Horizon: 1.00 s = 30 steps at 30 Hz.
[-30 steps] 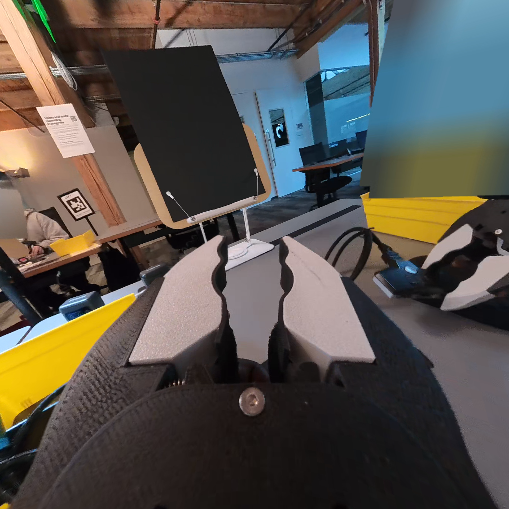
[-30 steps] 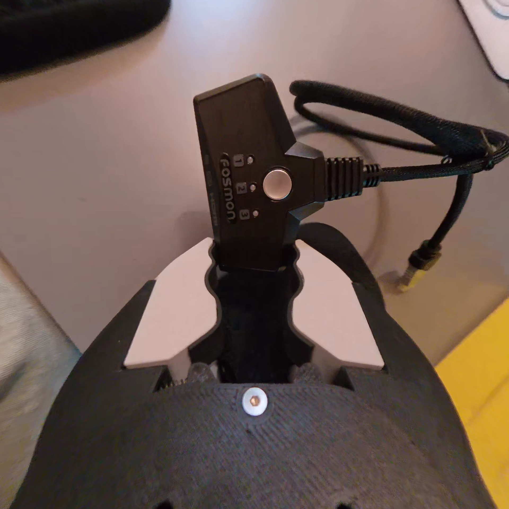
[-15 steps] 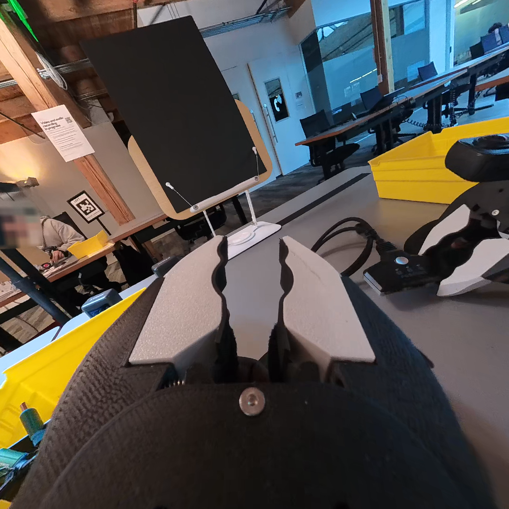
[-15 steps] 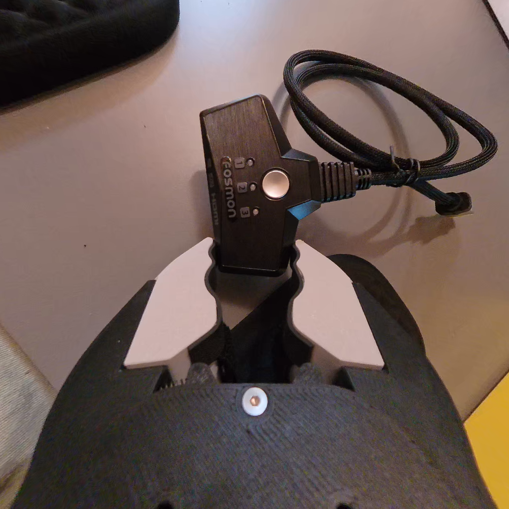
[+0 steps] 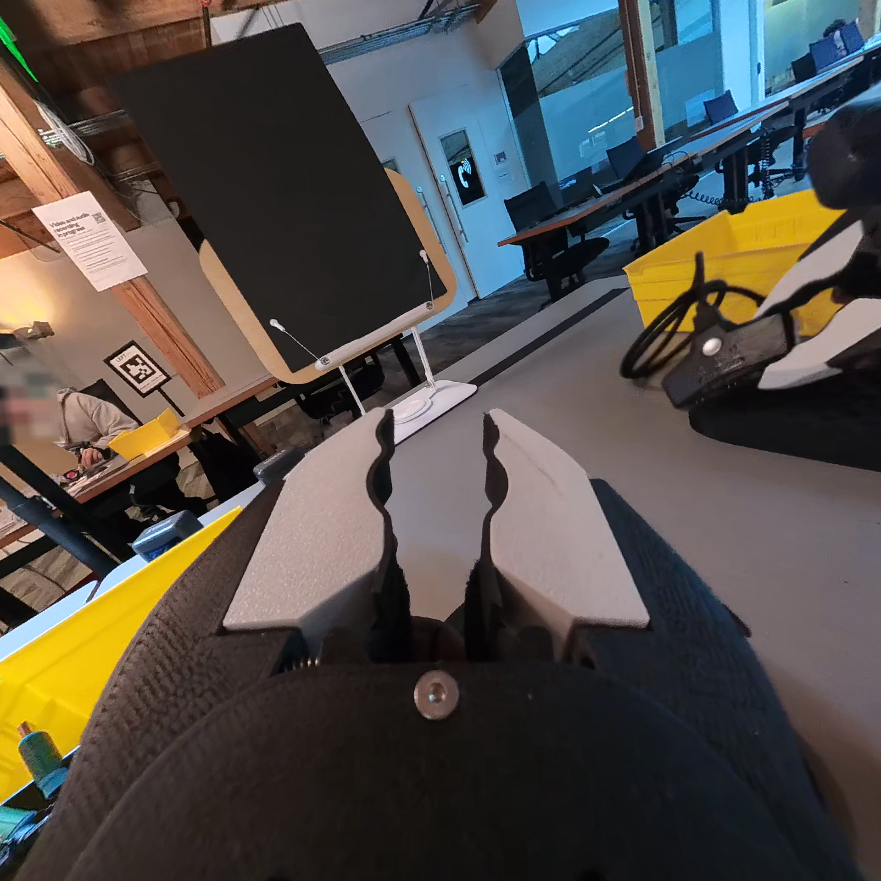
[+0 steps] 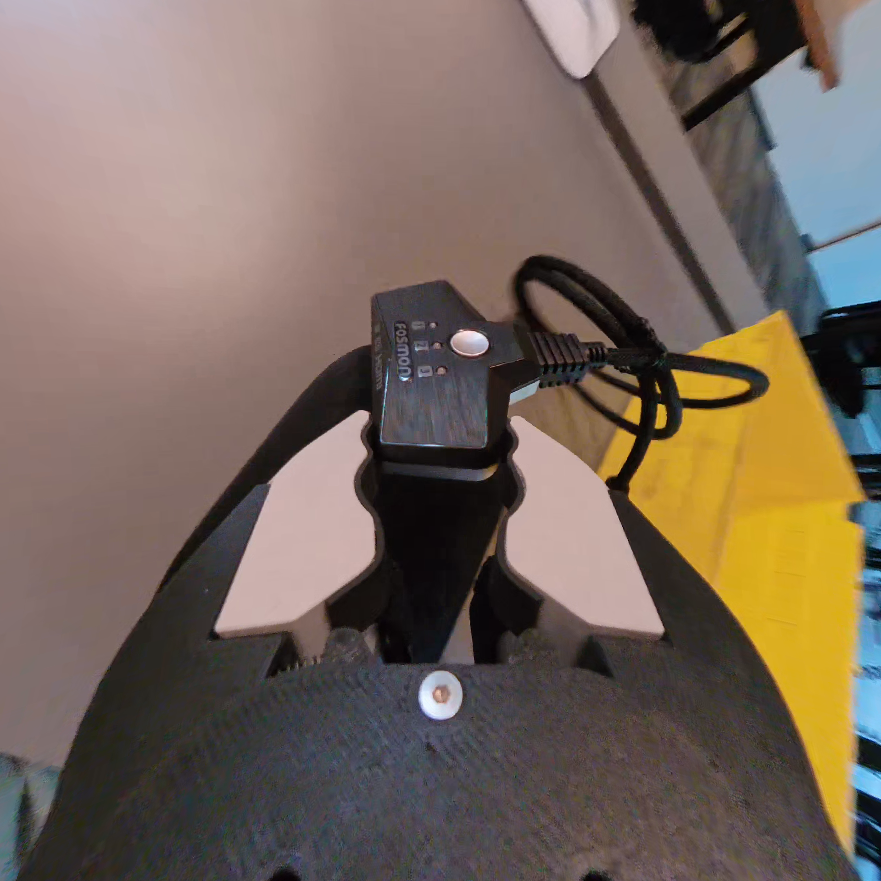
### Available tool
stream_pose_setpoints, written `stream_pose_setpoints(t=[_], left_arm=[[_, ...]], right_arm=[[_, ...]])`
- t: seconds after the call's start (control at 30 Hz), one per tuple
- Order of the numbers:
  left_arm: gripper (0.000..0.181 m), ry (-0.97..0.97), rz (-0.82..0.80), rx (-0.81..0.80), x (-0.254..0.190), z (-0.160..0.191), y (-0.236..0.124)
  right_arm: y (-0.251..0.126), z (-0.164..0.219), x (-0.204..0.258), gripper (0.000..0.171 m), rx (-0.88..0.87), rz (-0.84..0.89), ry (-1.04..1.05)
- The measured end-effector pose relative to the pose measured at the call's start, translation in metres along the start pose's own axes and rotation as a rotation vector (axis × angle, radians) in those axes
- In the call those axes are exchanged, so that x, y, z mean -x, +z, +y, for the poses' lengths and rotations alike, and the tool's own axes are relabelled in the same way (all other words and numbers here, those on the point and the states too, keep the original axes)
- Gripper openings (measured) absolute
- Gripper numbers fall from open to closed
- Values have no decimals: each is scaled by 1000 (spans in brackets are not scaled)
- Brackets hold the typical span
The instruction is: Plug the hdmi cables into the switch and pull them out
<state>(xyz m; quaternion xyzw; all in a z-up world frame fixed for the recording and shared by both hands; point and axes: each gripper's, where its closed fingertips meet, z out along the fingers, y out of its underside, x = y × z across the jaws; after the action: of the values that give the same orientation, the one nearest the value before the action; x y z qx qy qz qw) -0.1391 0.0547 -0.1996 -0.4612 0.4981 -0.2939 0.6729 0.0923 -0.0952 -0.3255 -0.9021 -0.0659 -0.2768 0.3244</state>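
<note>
Black switch (image 6: 431, 381) (silver button (image 6: 469, 342)), black braided cable (image 6: 634, 353), yellow bin (image 6: 743, 476).

Two hand-held grippers are mine: my left hand-held gripper (image 5: 438, 422), its jaws apart around nothing, and my right hand-held gripper (image 6: 441, 431), clamped on the one black switch (image 6: 431, 381). One braided cable (image 6: 634, 362), coiled, runs from that switch. On it: one round silver button (image 6: 469, 342) and three small indicator lights. Two yellow bins appear in the left wrist view, one (image 5: 734, 257) beyond the switch, one (image 5: 71, 634) at lower left. One black board on a white stand (image 5: 286, 200) occupies the grey desk (image 5: 715, 524). One seated person (image 5: 90, 424) is in the background.
</note>
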Motion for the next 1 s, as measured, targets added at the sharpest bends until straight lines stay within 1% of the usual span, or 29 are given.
stream_pose_setpoints(t=[0.1, 0.33, 0.47, 0.53, 0.63, 0.7, 0.77, 0.83, 0.87, 0.93, 1.0], left_arm=[[36, 22, -2, 9, -1, 0, 0], [36, 23, -3, 7, 1, 2, -1], [36, 41, -10, 28, 3, 5, -3], [36, 43, -5, 28, 2, 6, -3], [36, 67, -19, 69, 5, 12, -4], [36, 88, -88, 149, 19, 24, -10], [36, 67, -197, 233, 42, 35, -21], [36, 26, -313, 283, 67, 42, -38], [36, 7, -367, 295, 78, 44, -47], [37, -42, -469, 316, 98, 48, -66], [37, -86, -547, 351, 114, 56, -84]], right_arm=[[9, 5, 24, 50, 33, -144, 25], [13, 6, 58, 52, 60, -324, 20], [-1, -11, 64, 54, -52, -411, 44], [-9, -15, 60, 59, -94, -430, 43], [-15, -15, 38, 66, -149, -356, 23], [-21, -21, 18, 66, -243, -277, -8], [-33, -33, -1, 71, -393, -195, -36], [-54, -52, -23, 84, -616, -81, -64], [-69, -63, -34, 94, -749, -7, -63], [-98, -75, -55, 104, -956, 102, 14], [-114, -77, -68, 106, -1052, 123, 109]])
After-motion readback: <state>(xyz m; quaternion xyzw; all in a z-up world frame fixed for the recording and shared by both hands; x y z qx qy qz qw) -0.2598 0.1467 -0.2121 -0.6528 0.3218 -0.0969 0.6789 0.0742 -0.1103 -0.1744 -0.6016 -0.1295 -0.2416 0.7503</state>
